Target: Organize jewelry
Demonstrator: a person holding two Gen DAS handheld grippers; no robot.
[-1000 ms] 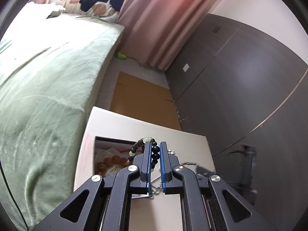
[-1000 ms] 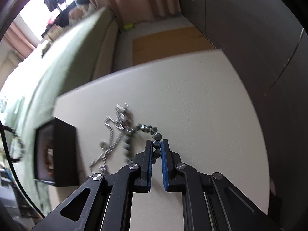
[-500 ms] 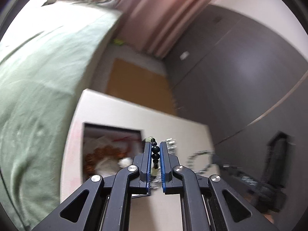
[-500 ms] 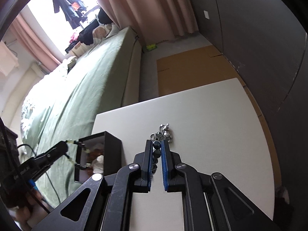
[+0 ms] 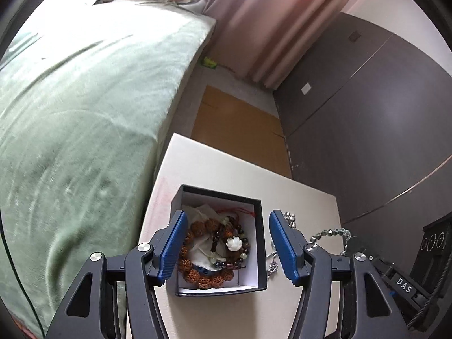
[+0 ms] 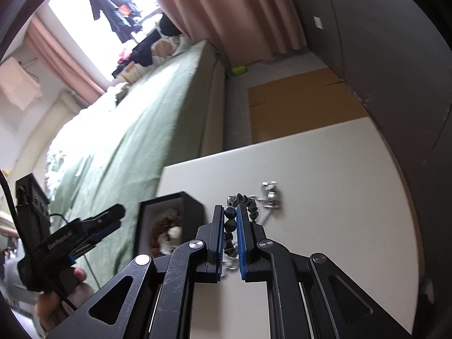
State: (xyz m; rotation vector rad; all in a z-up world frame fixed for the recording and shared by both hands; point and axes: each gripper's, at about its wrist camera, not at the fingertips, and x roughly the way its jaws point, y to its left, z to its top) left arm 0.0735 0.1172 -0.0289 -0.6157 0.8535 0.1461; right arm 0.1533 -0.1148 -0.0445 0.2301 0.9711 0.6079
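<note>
A black jewelry box [image 5: 261, 243] with a white lining stands open on the white table [image 5: 226, 175]. In it lie a brown bead bracelet [image 5: 197, 233] and a dark-and-green bead bracelet with a white flower [image 5: 234, 243]. My left gripper [image 5: 227, 226] is open and empty, just above the box. My right gripper [image 6: 230, 214] is shut on a dark faceted bead bracelet [image 6: 230, 226], held above the table to the right of the box [image 6: 195, 209]. A silver chain [image 6: 268, 195] lies on the table behind it and also shows in the left wrist view [image 5: 272, 260].
A bed with a green cover [image 5: 70, 113] runs along the table's left side. A dark wardrobe wall [image 5: 367, 113] is at the right. Flat cardboard [image 5: 240, 130] lies on the floor beyond the table. Pink curtains [image 5: 268, 22] hang at the back.
My left gripper opened and the dark-and-green bead bracelet it held now lies in the box. My right gripper lifted the dark faceted bracelet off the table.
</note>
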